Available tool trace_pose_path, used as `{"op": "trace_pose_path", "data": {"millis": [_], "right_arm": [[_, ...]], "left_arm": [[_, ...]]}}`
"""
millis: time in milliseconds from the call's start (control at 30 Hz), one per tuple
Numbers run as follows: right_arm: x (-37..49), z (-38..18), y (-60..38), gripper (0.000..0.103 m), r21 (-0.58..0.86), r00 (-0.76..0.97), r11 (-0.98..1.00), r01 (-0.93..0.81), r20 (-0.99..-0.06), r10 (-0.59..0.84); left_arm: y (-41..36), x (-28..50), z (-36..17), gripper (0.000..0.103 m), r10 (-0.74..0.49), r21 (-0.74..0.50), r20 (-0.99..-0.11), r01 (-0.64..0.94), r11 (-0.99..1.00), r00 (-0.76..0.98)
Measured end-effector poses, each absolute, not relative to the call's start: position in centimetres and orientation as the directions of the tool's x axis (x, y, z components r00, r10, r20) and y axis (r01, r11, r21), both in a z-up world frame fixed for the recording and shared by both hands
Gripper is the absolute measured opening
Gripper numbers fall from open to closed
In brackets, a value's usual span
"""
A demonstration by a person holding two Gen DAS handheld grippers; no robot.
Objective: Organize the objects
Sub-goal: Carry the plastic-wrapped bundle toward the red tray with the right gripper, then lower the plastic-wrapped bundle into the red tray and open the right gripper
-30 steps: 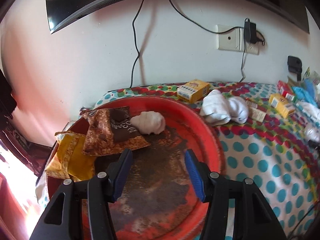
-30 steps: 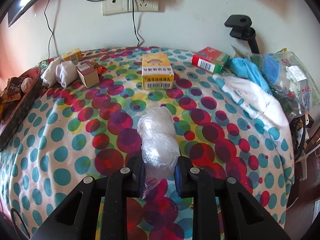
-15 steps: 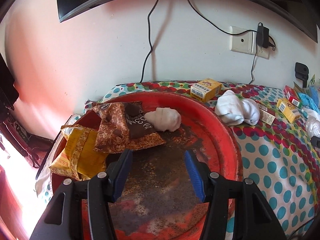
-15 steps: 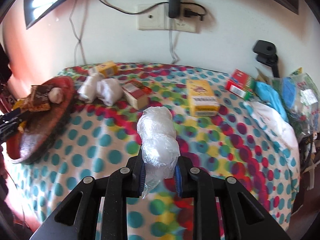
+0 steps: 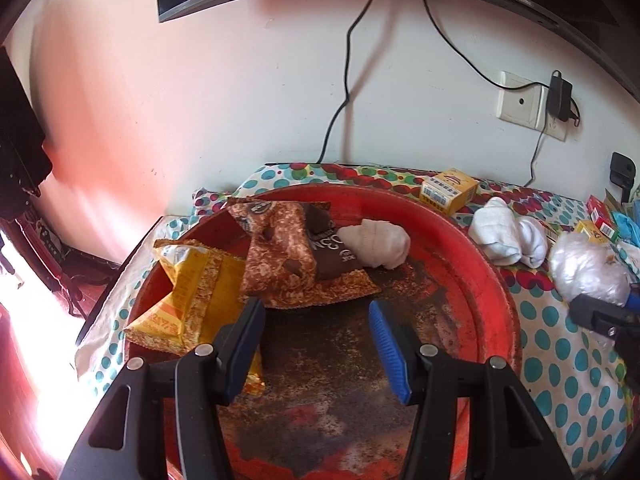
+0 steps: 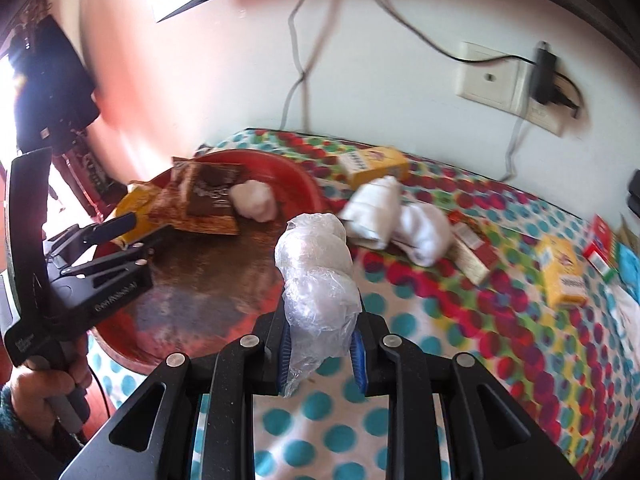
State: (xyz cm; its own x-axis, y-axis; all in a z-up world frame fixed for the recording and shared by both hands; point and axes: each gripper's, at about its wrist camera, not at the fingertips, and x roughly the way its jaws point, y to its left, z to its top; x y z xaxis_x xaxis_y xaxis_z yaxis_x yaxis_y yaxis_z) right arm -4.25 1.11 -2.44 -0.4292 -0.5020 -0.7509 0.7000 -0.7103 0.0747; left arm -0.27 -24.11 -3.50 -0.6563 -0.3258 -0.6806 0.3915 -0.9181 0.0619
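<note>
Plastic-wrapped bundle [image 6: 316,276] stands lengthwise straight out of the gripping right claw [image 6: 320,354]

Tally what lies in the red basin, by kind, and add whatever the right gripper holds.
Snack packets: 2, yellow and brown
White bundles: 1
Plastic-wrapped bundles: 1, clamped in the right gripper, not yet inside the basin
Total: 4
</note>
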Motion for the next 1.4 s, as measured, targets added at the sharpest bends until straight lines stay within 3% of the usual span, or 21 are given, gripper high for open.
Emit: {"op": "trace_pose_path", "data": {"millis": [200,467,933,1067,1233,1333,1400], "right_arm": [[-3.3,-3.3,-5.9,0.024,0.088,-0.381,-0.655,0.75,-0.753,-0.537],[-3.5,-5.0,-11.5,0.024,0.053,-0.336,-0.598,0.8,-0.785,-0.52],[-5.4,-9.0,-14.3,0.026,0.069,-0.28,-0.6,0.797,-0.838,-0.469],[-5.4,-8.5,-13.4,0.056,0.09,-0.283,-0.6,0.795,-0.819,-0.499],[-5.8,-6.1,-10.1,0.059,0.109,-0.325,-0.615,0.781,-0.77,-0.549],[-6.8,-4.2,-5.6,0.07,0.074,-0.414,-0.652,0.755,-0.717,-0.56],[-7.8,-3.6,-2.6,0.072,0.023,-0.481,-0.68,0.733,-0.69,-0.541]], "left_arm": [[-26.4,0.6,-3.1,0.056,-0.379,0.071,-0.667,0.451,-0.89,-0.641],[-29.5,1.5,-3.3,0.056,-0.308,-0.086,-0.687,0.494,-0.865,-0.658],[-28.5,0.5,-4.1,0.056,-0.347,-0.015,-0.699,0.498,-0.867,-0.626],[-28.4,0.5,-4.1,0.056,-0.358,-0.001,-0.698,0.5,-0.866,-0.62],[-28.4,0.4,-4.1,0.056,-0.352,-0.012,-0.699,0.502,-0.865,-0.623],[-28.0,0.3,-4.2,0.056,-0.356,0.001,-0.7,0.499,-0.867,-0.619],[-27.8,0.2,-4.2,0.056,-0.353,-0.001,-0.7,0.495,-0.869,-0.621]]}}
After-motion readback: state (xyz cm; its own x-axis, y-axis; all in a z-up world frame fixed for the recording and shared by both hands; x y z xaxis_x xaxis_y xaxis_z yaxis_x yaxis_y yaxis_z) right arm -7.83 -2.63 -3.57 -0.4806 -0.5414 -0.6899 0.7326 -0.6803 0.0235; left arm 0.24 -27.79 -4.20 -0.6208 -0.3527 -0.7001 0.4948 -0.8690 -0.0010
